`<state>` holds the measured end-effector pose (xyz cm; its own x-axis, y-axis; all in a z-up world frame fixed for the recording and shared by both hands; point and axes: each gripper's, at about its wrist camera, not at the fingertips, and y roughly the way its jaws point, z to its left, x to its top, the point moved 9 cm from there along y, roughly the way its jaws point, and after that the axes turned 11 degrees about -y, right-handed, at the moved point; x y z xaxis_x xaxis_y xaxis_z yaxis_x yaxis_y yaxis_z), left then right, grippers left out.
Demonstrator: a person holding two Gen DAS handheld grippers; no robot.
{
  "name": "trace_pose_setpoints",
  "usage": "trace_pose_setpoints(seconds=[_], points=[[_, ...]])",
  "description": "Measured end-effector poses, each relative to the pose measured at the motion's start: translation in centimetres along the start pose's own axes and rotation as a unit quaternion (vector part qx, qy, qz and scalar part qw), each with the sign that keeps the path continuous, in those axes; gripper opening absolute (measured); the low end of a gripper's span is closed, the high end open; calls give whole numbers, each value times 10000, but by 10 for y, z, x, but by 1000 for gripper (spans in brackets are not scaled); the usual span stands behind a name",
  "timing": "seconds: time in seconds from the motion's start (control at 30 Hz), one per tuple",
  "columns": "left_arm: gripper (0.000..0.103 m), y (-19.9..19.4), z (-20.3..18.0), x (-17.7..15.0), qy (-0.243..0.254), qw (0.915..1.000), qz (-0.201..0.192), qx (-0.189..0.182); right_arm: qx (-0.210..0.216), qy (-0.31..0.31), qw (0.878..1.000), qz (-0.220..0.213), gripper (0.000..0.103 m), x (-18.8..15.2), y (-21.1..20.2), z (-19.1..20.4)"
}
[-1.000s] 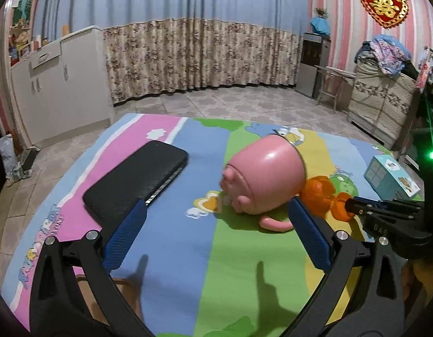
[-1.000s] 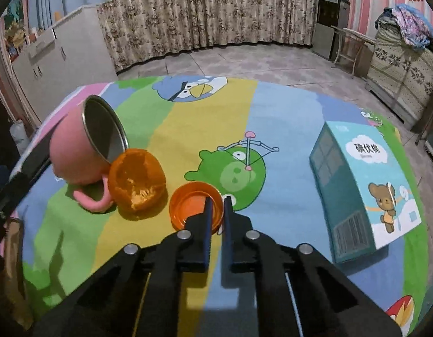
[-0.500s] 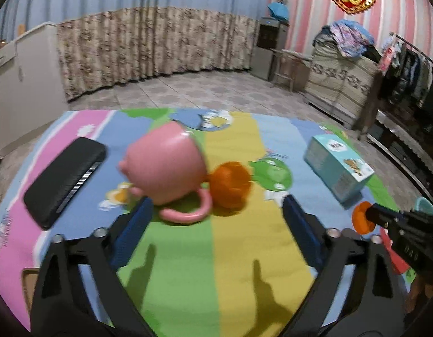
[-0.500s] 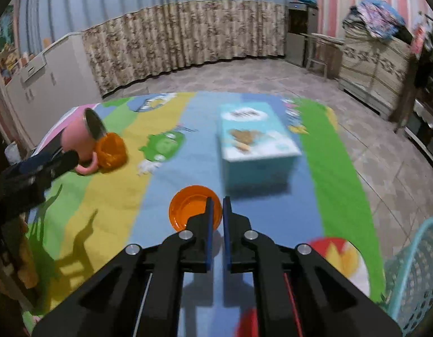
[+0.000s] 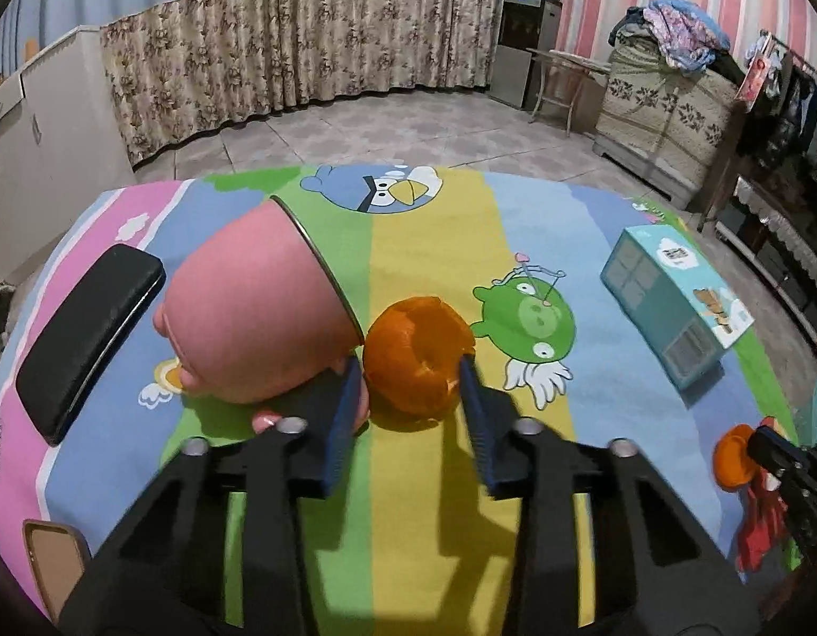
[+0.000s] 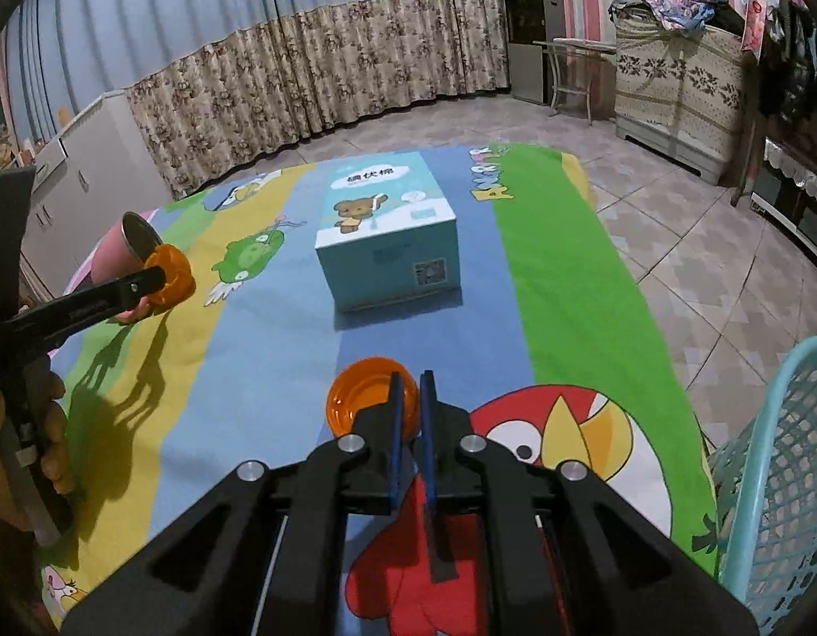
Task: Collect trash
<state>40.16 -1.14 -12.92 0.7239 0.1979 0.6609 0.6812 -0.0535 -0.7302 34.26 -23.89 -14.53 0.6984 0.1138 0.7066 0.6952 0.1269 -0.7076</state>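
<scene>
teal basket [image 6: 769, 477] cut by frame edge, pink cup's handle [image 5: 265, 418] mostly hidden

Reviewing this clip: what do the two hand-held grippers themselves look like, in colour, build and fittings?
Both match. The left hand-held gripper and right hand-held gripper have matte black angular frames with open triangular cut-outs, round silver bolt heads at the pivots, and flat blue pads lining the fingers. No cables, markings or sleeve show.

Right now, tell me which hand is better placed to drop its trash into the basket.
Right. The right gripper already grips the small orange peel with the teal basket beside it.
</scene>
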Motion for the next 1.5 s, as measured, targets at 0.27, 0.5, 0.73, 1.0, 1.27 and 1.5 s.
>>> trace_pose_setpoints(seconds=[0.27, 0.5, 0.73, 1.0, 1.27, 1.5], points=[[14, -1, 1, -1, 6, 10000, -23, 0, -107, 11, 9999, -53, 5, -1, -11, -6], [10, -28, -11, -7, 273, 9994, -216, -80, -177, 79, 9998, -77, 3, -13, -29, -14], [9, -64, -16, -22, 342, 9987, -312, -228, -15, 271, 9995, -157, 5, -22, -39, -18], [9, -76, 12, -40, 120, 9997, -94, -180, -140, 98, 9999, -13, 56, -13, -17, -8], [19, -64, 30, -53, 94, 9997, 97, -223, -240, -291, 9990, 253, 65, -7, 3, 11], [94, -76, 42, -58, 3, 9997, -74, -239, -300, -305, 9981, 436, 65, -11, 12, 8]])
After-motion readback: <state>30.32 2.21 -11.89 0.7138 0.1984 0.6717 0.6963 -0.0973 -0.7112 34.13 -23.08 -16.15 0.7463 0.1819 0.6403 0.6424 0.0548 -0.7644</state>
